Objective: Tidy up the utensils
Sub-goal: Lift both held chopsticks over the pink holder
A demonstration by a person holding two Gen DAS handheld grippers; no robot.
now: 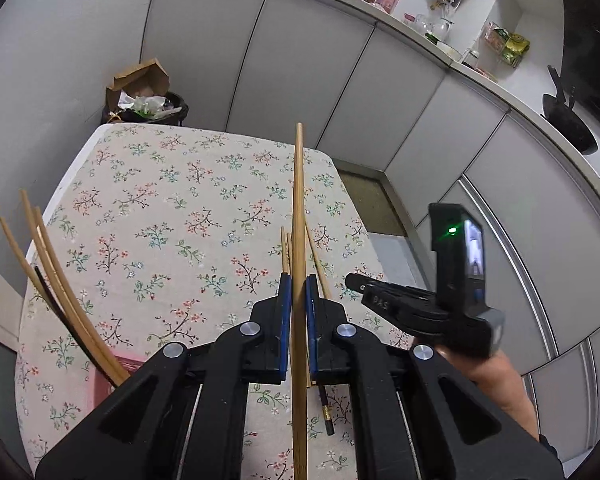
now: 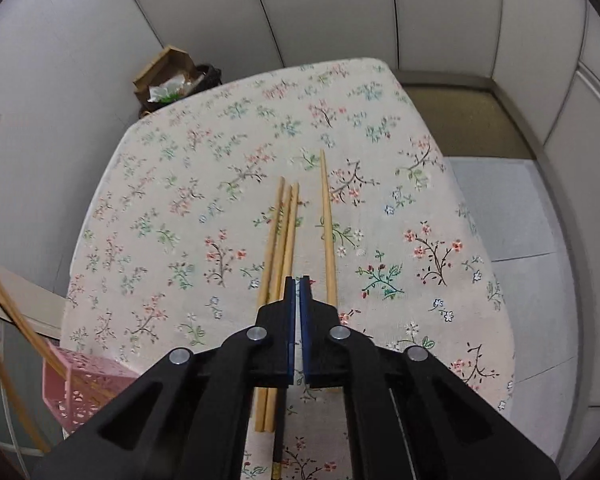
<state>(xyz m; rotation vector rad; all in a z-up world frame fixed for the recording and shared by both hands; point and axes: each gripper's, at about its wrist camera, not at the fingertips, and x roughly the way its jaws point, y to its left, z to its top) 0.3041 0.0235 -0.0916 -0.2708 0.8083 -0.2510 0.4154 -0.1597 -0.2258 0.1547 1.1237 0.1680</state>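
My left gripper (image 1: 299, 286) is shut on a long bamboo chopstick (image 1: 299, 208), held above the floral table (image 1: 160, 208). Several chopsticks (image 1: 52, 276) stand in a pink perforated holder (image 1: 104, 376) at the lower left. My right gripper (image 2: 297, 280) is shut and empty, hovering just over loose bamboo chopsticks (image 2: 280, 248) lying on the table (image 2: 180, 200), with one separate chopstick (image 2: 327, 224) to their right. A dark chopstick (image 2: 278, 452) lies partly hidden under the gripper. The right gripper also shows in the left wrist view (image 1: 354, 280). The pink holder (image 2: 80, 380) shows at the lower left.
A bin with a cardboard box (image 1: 144, 92) stands beyond the table's far edge. White cabinets (image 1: 300, 60) and a cluttered counter (image 1: 440, 28) run behind and to the right. The floor (image 2: 520, 220) lies right of the table.
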